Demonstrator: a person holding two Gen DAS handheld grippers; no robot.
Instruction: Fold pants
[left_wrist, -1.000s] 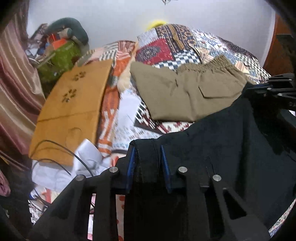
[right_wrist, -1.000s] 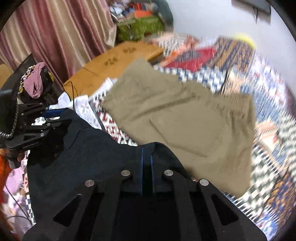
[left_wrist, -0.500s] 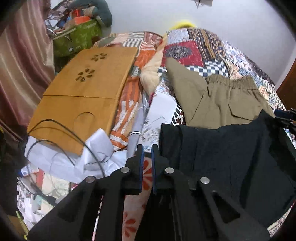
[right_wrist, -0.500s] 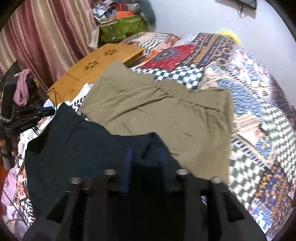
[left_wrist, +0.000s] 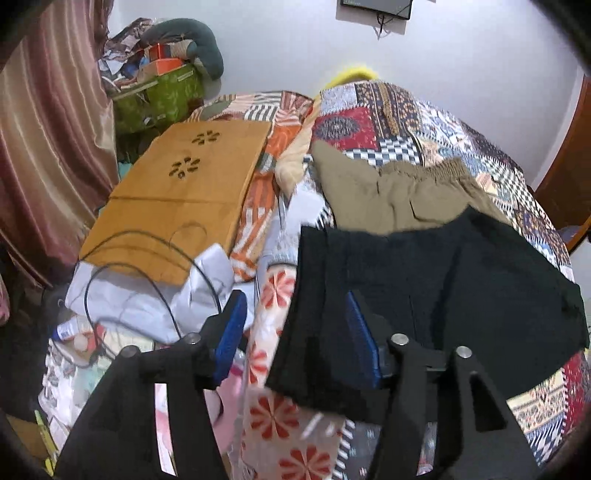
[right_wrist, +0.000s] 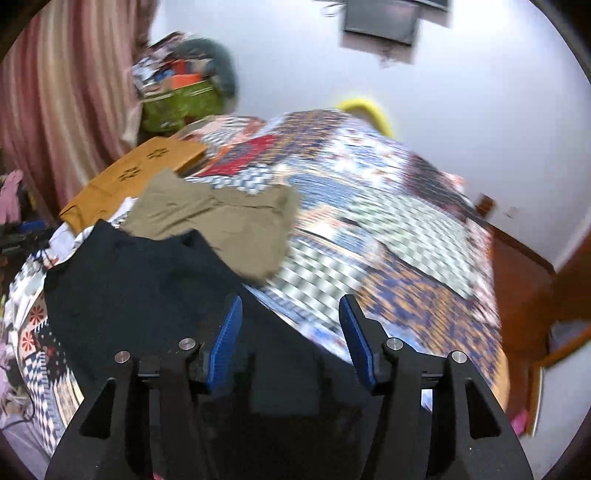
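Black pants (left_wrist: 436, 295): they lie flat on the patchwork bedspread (left_wrist: 406, 125), folded into a wide dark shape. One edge covers part of the khaki shorts (left_wrist: 399, 195) (those sit farther up the bed).

Left gripper (left_wrist: 295, 332): our blue pads are far apart. The left side of the pants sits between them, but we are not pinching it.

Right gripper (right_wrist: 291, 328): wide apart too, and holding nothing. The right corner of the pants (right_wrist: 147, 288) lies under and between the pads.

How the pants feel: soft and floppy, we think, and light. They bend anywhere and will sag if we lift just one spot. The cloth looks a bit thick, so it should not slip out of the pads easily.

Where to hold: we would pinch the two near corners, one with each gripper, and take all the layers at once. Then both sides go over together.

Beside the bed: a wooden lap desk (left_wrist: 184, 199) with black cable (left_wrist: 140, 273) on it, and a pink curtain (left_wrist: 44, 147).
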